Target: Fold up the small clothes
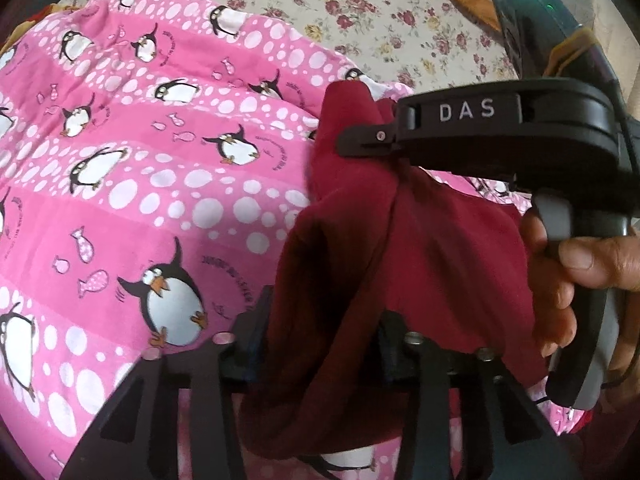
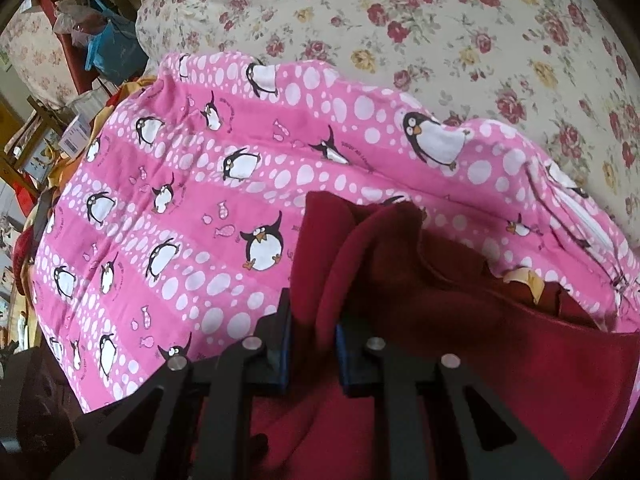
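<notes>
Broadly, lines run from largest to smallest.

Bed: a floral sheet (image 2: 440, 40) covers it and reaches the far edge in both views.
Blanket: a pink penguin blanket (image 1: 140, 160) lies on the sheet and carries the work; its far edge is rumpled on the right.
Garment: one dark red garment (image 1: 400, 240) sits bunched at the near right part of the blanket, lifted into folds, not flat.
Right gripper: the right gripper (image 2: 312, 344) is closed to a narrow gap with a red fold pinched between its blue pads; the left wrist view shows its tip biting the cloth's top edge, with a hand (image 1: 568, 280) on its handle.
Left gripper: the left gripper (image 1: 320, 344) has its jaws almost together, and red cloth runs down between the fingers, so it looks clamped on the garment.
Progress: early, by my reading. Both claws hold the cloth, yet no neat fold shows; laying it flat and folding are left.
Hidden: the garment's type and outline cannot be told, since its lower part is cut off and the left pads are buried in cloth.
Unclear: a yellow scrap (image 2: 524, 280) behind the red cloth is too small to identify.
</notes>
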Demonstrator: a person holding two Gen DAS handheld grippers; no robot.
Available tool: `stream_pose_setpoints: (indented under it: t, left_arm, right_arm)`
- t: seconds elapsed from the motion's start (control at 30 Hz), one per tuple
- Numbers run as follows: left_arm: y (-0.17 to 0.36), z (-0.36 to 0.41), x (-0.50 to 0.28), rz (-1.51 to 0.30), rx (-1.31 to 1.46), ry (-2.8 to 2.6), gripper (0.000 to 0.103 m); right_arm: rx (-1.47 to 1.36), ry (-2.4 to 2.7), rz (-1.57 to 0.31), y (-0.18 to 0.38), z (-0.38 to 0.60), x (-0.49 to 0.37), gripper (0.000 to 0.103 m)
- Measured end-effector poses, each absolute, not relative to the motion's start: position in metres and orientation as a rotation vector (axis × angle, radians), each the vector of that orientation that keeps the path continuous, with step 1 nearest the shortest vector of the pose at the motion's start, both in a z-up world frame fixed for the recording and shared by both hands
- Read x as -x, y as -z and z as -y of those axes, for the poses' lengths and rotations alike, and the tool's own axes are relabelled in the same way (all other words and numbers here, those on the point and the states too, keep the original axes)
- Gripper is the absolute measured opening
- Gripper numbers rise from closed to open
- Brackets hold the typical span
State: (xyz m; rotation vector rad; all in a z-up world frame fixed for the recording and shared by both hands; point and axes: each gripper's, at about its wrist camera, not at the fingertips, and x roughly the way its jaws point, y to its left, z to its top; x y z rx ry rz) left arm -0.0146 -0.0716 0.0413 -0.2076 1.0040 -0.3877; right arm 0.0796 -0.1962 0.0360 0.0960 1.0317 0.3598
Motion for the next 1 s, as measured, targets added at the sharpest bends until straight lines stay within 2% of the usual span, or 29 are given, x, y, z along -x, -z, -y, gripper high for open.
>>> stream_pose_setpoints:
  t: [0.03, 0.57, 1.0]
  left_arm:
    - [-0.042, 0.073, 0.016, -1.012, 0.221, 0.412, 0.000]
    - [-0.086, 0.131, 0.043, -0.971, 0.149, 0.438, 0.000]
    - [-0.102, 0.191, 0.066, -0.957, 0.065, 0.478, 0.000]
  right_arm:
    - [-0.100, -0.361, -1.031, -0.036, 0.197, -0.079, 0.017]
    - [-0.092, -0.359, -0.957, -0.087, 0.250, -0.042, 0.016]
    - [-0.121, -0.314, -0.923, -0.104, 0.321, -0.006, 0.016]
